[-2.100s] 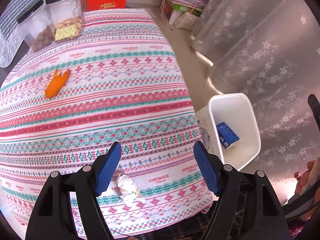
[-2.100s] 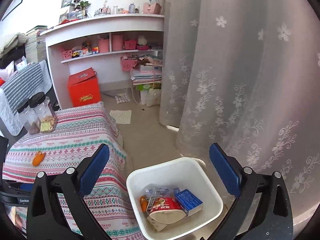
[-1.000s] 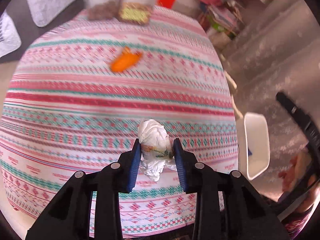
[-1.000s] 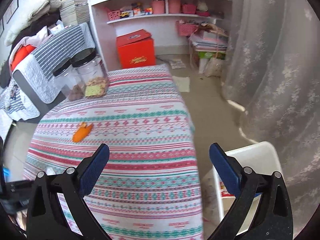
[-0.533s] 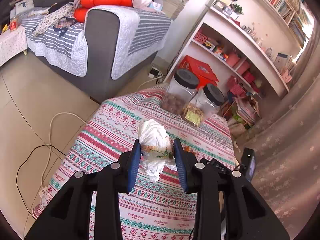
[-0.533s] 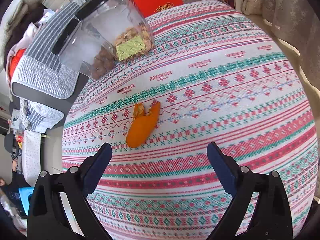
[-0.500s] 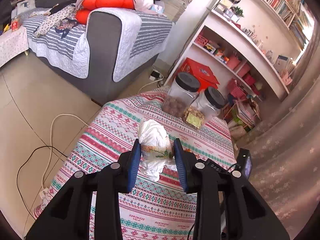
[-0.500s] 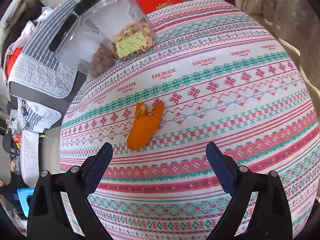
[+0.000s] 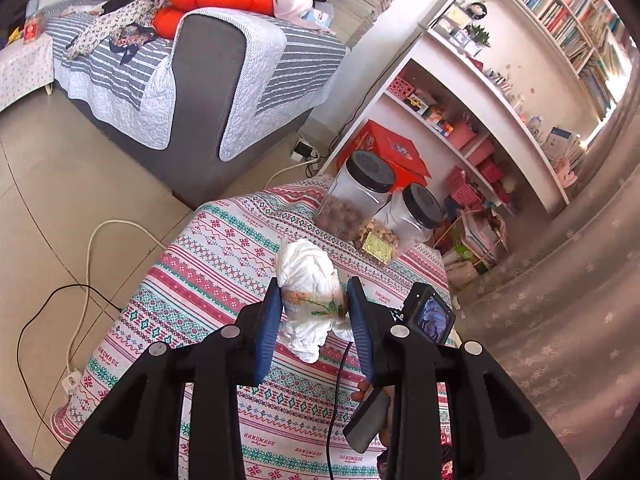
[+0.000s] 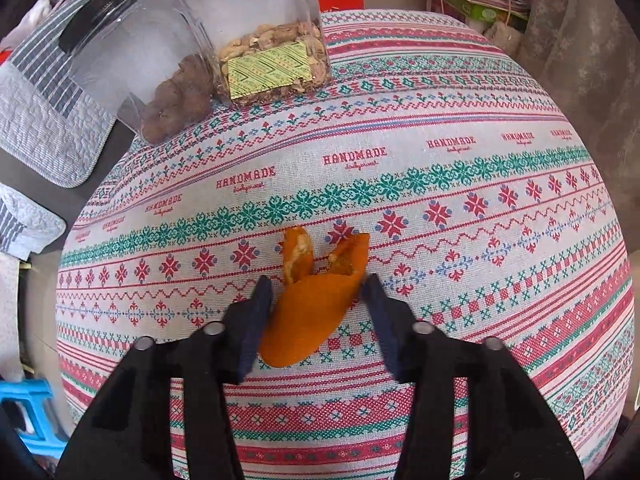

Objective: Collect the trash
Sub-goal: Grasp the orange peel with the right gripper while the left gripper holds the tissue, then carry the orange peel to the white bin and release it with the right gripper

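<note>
The left gripper point(image 9: 312, 312) is hanging above the table with its two blue pads narrowed and pressing on one crumpled white tissue wad point(image 9: 310, 292), which is carrying a faint printed band whose writing is too small to read. The wad is clear of the cloth, held in the air over the table's near half.

The right gripper point(image 10: 316, 300) is pointing steeply down at the middle of the table, and its jaws are closing on one piece of orange peel point(image 10: 312, 304). The peel is lying flat on the tablecloth point(image 10: 440, 208) between the two dark pads; the right pad is touching its edge, while the left pad is just beside it, and I cannot tell whether that one is pressing yet. Two curled tips of the peel are sticking out beyond the fingertips.

The cloth is striped in red, teal and pink, with the word "HANDMADE" woven in red again and again along one pale band. At the far edge of the table two clear jars point(image 10: 256, 40) with black lids are standing side by side, touching; one is holding pale nuts and a green-and-gold patterned packet, the other dark brown lumps. Beyond them one red box point(image 9: 384, 152) is sitting on the floor by the white shelves
</note>
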Tool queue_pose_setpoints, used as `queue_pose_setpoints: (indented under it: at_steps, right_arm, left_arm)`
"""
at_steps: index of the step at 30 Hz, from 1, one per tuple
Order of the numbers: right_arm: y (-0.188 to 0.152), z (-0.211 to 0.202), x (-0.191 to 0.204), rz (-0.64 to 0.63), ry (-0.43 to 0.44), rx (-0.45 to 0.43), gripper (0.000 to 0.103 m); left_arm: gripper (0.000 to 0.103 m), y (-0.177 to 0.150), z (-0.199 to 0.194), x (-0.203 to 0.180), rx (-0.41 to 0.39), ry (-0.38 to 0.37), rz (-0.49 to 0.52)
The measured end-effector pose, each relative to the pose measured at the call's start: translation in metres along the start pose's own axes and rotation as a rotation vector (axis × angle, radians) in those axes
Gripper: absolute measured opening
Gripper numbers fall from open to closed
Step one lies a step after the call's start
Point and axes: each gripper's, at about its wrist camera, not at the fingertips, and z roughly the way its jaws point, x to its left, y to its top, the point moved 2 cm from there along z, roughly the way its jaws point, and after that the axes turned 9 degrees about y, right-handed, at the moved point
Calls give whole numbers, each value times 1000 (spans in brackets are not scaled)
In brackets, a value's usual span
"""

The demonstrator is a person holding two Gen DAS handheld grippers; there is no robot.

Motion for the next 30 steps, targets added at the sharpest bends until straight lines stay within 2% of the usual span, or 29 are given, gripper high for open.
queue_pose_setpoints:
  at_steps: [4,8,12,20,30]
  right_arm:
    - [-4,-17,-3,-26,-16,-37,20]
    - [-12,-51,-10,-59,-2,-82,19]
    - [-20,-85,-12,-110,11,-136,19]
    - [-24,-147,-34,-140,81,-246,19]
    - [-34,-234,-89,-145,129,-399,19]
  left_arm:
    - [33,7,-7,6,-24,-22,-45]
    - [33,13,-12,10,-42,-47,-90]
    - [33,12,-13,2,-55,-40,-95]
    - [33,3,-11,-25,-53,-64,-48]
    - [33,-13,-8,-54,-44,-133,29]
